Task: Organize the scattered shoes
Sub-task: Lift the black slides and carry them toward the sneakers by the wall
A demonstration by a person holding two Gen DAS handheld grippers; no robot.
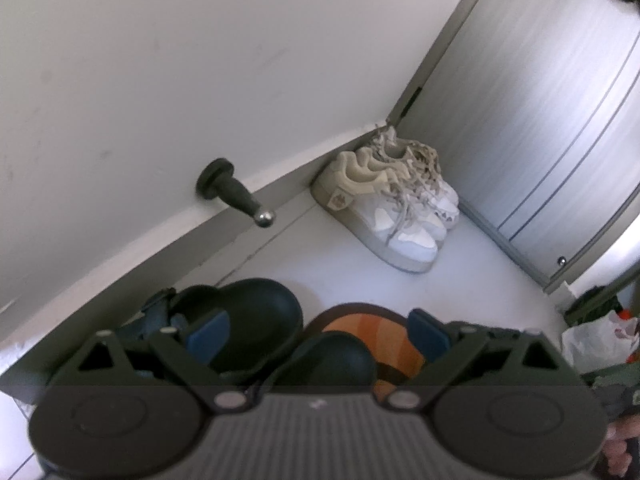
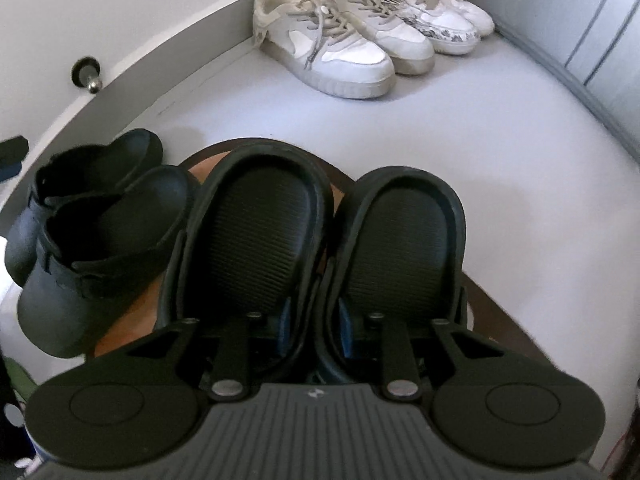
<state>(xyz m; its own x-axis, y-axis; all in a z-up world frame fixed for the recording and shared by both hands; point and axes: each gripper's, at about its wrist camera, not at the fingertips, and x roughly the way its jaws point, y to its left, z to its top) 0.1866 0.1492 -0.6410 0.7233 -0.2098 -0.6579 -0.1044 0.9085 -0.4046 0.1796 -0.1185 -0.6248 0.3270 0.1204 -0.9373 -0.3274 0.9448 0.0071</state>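
Black slides (image 2: 312, 248) pinched in right gripper (image 2: 316, 332), white sneakers (image 2: 360, 28) by wall, no legible txt

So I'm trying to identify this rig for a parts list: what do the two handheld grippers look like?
Both look identical. The left gripper has a dark grey ribbed body, two round black discs, black linkage arms with silver pivot pins, and blue pads. The right gripper has the same build, plus a small white mark on its ribbed body. No cables or sleeves show.
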